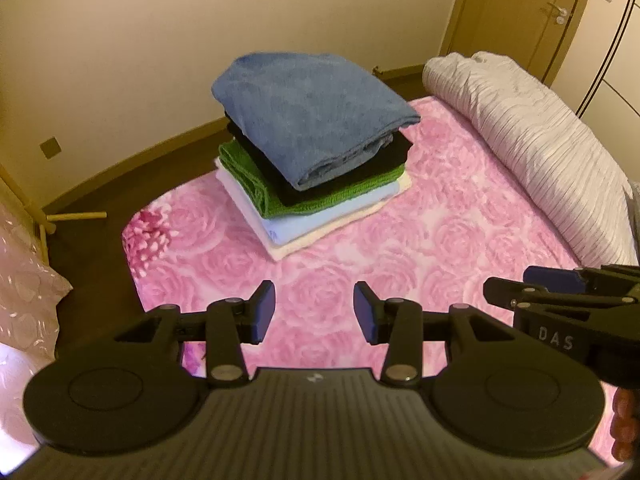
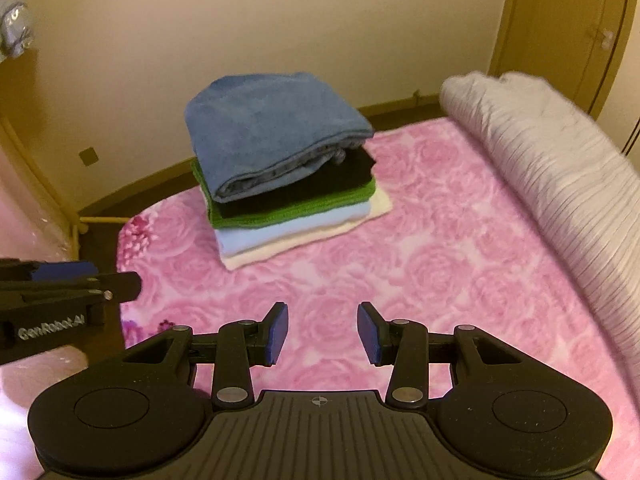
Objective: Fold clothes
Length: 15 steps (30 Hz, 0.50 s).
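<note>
Pink rose-patterned bedspread [image 1: 400,248] fills both wrist views, and the folded clothes sit on it as one pile toward the far left corner of the bed. Far left in the left wrist view, a pale pink pillow [image 1: 24,288] lies off the bed's edge, with a light wooden frame [image 1: 76,216] standing on the dark floor behind it and a square wall socket [image 1: 51,147] above the skirting. The left claw [image 1: 314,317] hovers over bare bedspread in front of the pile, its blue pads [image 1: 264,312] spread apart with nothing between them. The stack of folded clothes [image 1: 316,152] is layered: a cream piece [image 1: 296,246] at the bottom, a light blue piece [image 1: 320,216] on it, then a green knit [image 1: 276,192], a black garment [image 1: 372,168], and a thick blue towel [image 1: 308,120] on top, slightly askew. Nothing lies between either claw and the pile. The right claw [image 2: 322,332] is likewise spread wide and empty, level with the left one and just beside it. Along the bed's right edge runs a rolled grey striped duvet [image 1: 532,140], well apart from the stack. Behind it stands a wooden door [image 1: 520,12] with a metal handle.
</note>
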{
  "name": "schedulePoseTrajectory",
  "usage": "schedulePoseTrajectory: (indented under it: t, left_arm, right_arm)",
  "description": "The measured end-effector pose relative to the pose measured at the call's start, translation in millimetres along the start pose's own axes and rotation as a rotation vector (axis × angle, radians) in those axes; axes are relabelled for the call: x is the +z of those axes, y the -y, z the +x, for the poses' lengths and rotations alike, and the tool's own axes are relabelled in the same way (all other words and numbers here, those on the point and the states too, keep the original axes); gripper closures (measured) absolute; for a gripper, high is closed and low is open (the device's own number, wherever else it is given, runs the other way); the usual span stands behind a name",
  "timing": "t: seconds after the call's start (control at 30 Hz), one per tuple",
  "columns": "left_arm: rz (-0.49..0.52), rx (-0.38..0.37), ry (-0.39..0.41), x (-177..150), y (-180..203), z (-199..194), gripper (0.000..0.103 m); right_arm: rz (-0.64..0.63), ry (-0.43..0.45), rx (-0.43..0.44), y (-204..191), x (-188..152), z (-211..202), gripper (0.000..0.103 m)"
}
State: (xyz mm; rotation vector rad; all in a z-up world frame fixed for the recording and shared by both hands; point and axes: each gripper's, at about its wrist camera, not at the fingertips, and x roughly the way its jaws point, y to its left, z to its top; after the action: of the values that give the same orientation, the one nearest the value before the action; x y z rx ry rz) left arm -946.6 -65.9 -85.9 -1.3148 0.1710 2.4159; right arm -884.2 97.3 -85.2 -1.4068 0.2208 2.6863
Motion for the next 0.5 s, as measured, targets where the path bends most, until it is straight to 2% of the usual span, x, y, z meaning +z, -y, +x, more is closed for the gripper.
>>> schedulePoseTrajectory:
  t: [0.2,0.5]
  left_arm:
    - [-0.013,-0.002,-0.034,5,-2,18,0.064]
    - [-0.031,-0.004,-0.073,9,-8,38,0.064]
  right_arm:
    - [0.066,-0.050,0.071,14,11,19,0.061]
    - [0.043,-0.097,0.057,12,22,49,0.061]
